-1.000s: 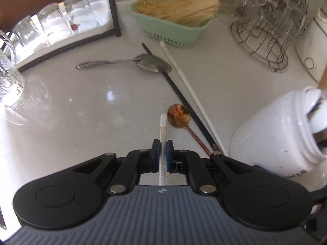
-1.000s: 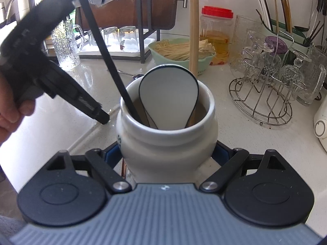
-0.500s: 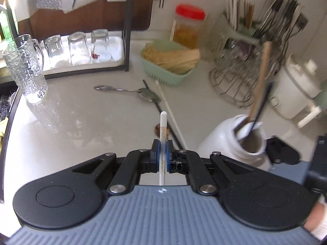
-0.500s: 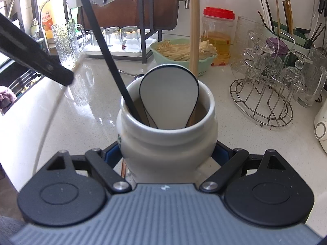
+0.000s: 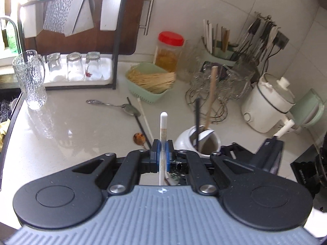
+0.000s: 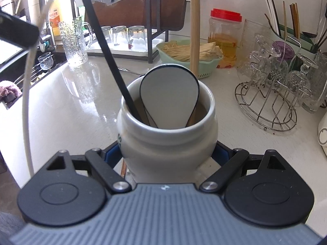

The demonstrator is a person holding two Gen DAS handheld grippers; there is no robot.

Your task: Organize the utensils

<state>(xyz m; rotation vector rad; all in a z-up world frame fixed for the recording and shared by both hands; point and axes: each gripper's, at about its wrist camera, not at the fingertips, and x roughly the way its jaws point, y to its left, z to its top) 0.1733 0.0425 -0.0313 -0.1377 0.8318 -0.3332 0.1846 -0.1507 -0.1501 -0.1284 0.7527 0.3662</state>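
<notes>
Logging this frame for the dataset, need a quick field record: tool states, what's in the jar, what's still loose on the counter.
left tool: shut on white chopstick
right tool: shut on white jar
jar contents: white spoon, black chopstick, wooden stick
loose on counter: silver spoon, copper spoon, one black chopstick and one white

No legible txt; dark print on white jar [image 6: 119, 138] & yellow bottle [image 6: 55, 17] label (both too blurry).
</notes>
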